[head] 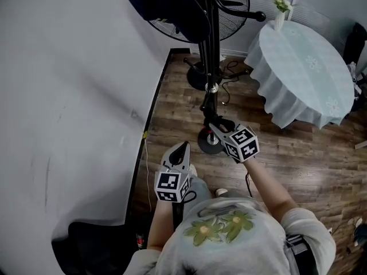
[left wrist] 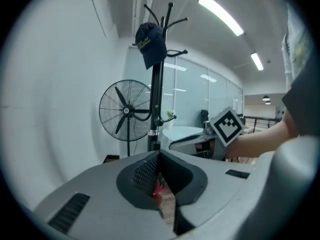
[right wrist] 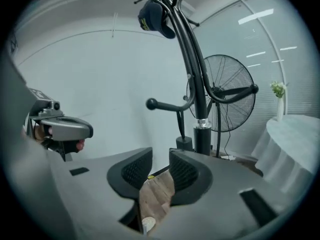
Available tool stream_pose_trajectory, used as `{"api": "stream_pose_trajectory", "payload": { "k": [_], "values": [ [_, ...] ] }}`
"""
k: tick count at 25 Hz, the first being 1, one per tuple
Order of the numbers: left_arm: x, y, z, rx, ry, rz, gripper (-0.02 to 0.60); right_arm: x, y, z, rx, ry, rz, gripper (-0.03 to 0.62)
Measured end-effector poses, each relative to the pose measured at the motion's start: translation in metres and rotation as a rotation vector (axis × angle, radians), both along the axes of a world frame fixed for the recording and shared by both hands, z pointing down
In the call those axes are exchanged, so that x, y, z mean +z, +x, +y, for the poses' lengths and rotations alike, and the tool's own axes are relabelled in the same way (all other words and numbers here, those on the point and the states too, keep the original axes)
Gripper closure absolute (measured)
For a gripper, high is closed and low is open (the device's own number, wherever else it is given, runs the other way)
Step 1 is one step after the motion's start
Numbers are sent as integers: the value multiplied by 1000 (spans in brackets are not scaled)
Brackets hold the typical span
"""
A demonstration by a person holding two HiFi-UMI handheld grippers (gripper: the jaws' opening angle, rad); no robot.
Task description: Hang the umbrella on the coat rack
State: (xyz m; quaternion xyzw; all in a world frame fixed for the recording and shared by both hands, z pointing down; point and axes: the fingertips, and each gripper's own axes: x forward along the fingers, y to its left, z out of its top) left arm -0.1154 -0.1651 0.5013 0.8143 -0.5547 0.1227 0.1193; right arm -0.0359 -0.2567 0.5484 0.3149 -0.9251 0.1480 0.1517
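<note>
The black coat rack [head: 213, 39] [left wrist: 156, 99] [right wrist: 197, 84] stands just ahead of me, a dark cap [left wrist: 150, 44] [right wrist: 155, 16] on its top hooks. In the right gripper view a slim black object [right wrist: 183, 141], apparently the folded umbrella, hangs by a thin loop from a low hook arm [right wrist: 167, 105]; my jaws hide its lower part. My right gripper [head: 215, 125] [right wrist: 160, 156] is open beside the pole, with only floor showing between its pads. My left gripper [head: 182, 150] [left wrist: 159, 156] is lower and to the left, its tips closed together with nothing held.
A standing fan [head: 229, 16] [left wrist: 125, 111] [right wrist: 227, 91] is behind the rack, its cable on the wooden floor. A round table [head: 304, 67] [right wrist: 295, 144] with a pale cloth and a small vase stands to the right. A white wall [head: 69, 96] runs along the left.
</note>
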Motion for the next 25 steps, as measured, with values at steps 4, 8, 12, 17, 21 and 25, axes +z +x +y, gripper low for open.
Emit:
{"api": "stream_pose_trajectory", "payload": {
  "k": [4, 8, 12, 17, 21, 25],
  "values": [
    [-21, 18, 6, 26, 73, 82, 568, -29, 9, 23, -3, 58, -41, 588],
    [-27, 33, 14, -6, 89, 106, 568, -50, 18, 50, -9, 78, -83, 589],
    [-31, 51, 22, -34, 89, 136, 568, -66, 31, 74, -2, 125, -111, 591],
    [-33, 67, 26, -93, 77, 114, 568, -76, 40, 93, -7, 161, -119, 592],
    [-40, 78, 29, -105, 82, 116, 568, -82, 44, 104, -24, 192, -111, 592],
    [-43, 84, 35, -104, 87, 105, 568, -84, 48, 110, -23, 188, -127, 592]
  ]
}}
